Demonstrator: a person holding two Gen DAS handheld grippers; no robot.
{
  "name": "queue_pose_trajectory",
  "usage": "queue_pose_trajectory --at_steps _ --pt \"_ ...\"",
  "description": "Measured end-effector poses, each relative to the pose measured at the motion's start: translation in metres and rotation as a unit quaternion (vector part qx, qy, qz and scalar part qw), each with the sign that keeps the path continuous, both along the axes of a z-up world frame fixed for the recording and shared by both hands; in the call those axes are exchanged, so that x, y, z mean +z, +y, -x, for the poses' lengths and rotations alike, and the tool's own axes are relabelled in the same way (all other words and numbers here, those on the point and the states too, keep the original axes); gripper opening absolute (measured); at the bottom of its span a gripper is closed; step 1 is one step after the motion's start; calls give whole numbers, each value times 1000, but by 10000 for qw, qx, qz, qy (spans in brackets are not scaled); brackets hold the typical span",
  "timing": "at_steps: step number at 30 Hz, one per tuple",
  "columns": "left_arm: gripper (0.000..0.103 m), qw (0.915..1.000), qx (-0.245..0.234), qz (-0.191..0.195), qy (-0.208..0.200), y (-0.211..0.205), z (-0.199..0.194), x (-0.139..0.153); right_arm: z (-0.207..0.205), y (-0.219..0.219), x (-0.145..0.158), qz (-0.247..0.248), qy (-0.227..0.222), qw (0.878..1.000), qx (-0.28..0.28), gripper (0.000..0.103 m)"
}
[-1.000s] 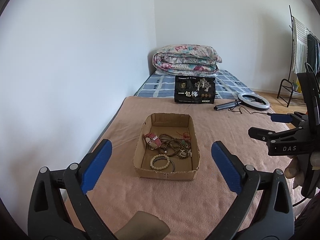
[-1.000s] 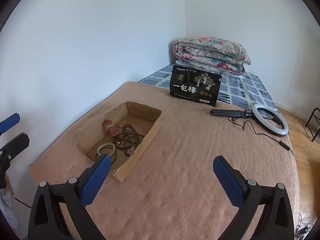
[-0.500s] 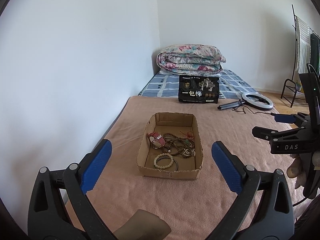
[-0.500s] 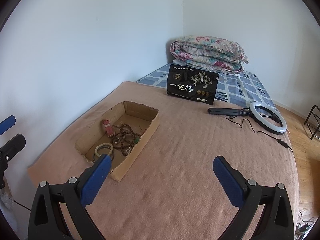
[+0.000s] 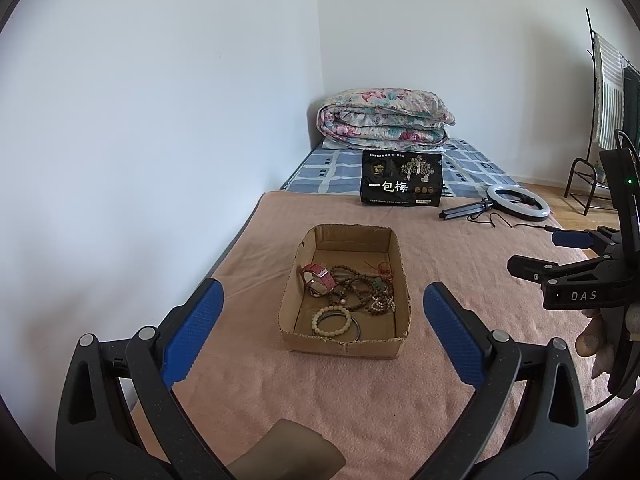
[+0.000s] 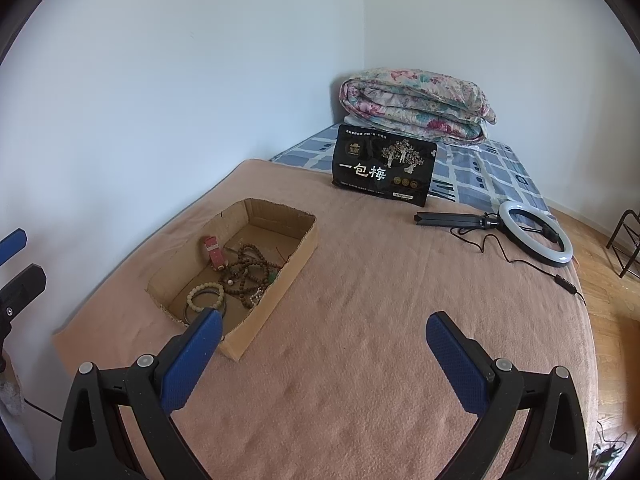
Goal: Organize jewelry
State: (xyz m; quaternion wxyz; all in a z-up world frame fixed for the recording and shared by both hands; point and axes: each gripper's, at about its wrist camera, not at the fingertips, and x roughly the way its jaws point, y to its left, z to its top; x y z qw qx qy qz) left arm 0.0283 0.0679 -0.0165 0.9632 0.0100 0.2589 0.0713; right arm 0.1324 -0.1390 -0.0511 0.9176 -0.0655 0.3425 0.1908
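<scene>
My pink blanket (image 5: 460,248) covers the bed. A folded quilt (image 5: 384,120) sits at the far end by the wall corner, with a black bag (image 5: 402,178) standing just before it. A ring light (image 6: 534,232) lies near the right edge. The box (image 5: 344,346) sits near the left edge, and the jewelry (image 5: 352,290) lies inside it. My left tongs (image 5: 322,334) and right tongs (image 6: 324,354) are both wide open, holding nothing.

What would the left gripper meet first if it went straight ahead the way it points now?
Probably the cardboard box: it sits centred between the open fingers of the left gripper, near wall first, with the jewelry inside. Depth is unclear, and a higher path might pass over it.
</scene>
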Motion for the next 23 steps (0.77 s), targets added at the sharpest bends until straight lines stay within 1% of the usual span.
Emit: queue_pose_trajectory --at_steps 16,23 --pt "102 10000 -3 11 39 2 0 -2 3 -2 -2 24 39 10000 37 103" --pt "102 10000 24 -41 -53 4 1 -6 5 0 -2 53 43 10000 46 103"
